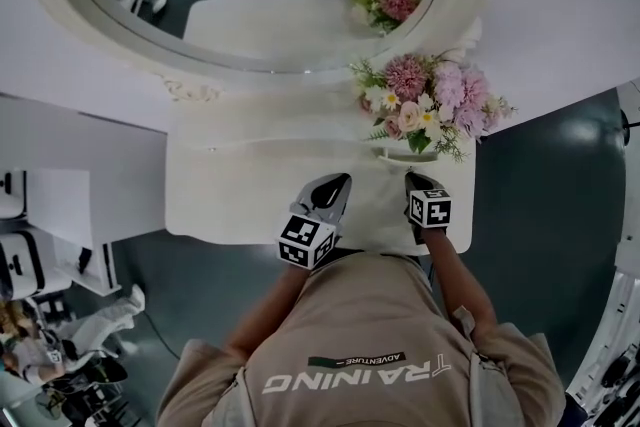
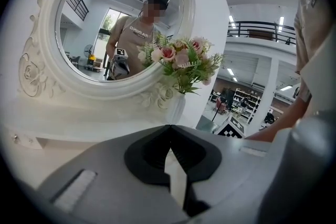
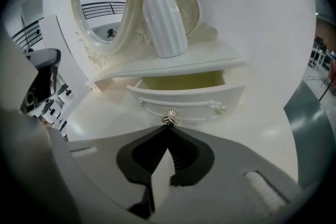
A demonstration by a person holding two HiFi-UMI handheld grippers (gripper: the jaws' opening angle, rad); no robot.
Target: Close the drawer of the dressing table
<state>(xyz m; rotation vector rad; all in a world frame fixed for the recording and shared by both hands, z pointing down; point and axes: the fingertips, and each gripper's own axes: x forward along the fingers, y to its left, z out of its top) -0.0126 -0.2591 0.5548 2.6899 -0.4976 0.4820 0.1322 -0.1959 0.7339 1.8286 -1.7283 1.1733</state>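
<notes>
The white dressing table (image 1: 230, 195) has a small drawer (image 3: 184, 94) under the shelf that carries the vase. The drawer stands pulled out, its pale inside showing, and in the head view it shows as a narrow strip (image 1: 408, 155) below the flowers. My right gripper (image 3: 168, 127) is shut, its tips right at the drawer's metal knob (image 3: 169, 118); I cannot tell whether they touch it. In the head view that right gripper (image 1: 413, 177) points at the drawer front. My left gripper (image 1: 342, 179) is shut and hovers over the tabletop left of the drawer, holding nothing (image 2: 169, 126).
A round mirror (image 1: 250, 15) in an ornate white frame stands at the back. A white ribbed vase (image 3: 163, 18) of pink flowers (image 1: 430, 100) sits on the shelf above the drawer. The person stands against the table's front edge. Shelving (image 1: 40, 255) is at left.
</notes>
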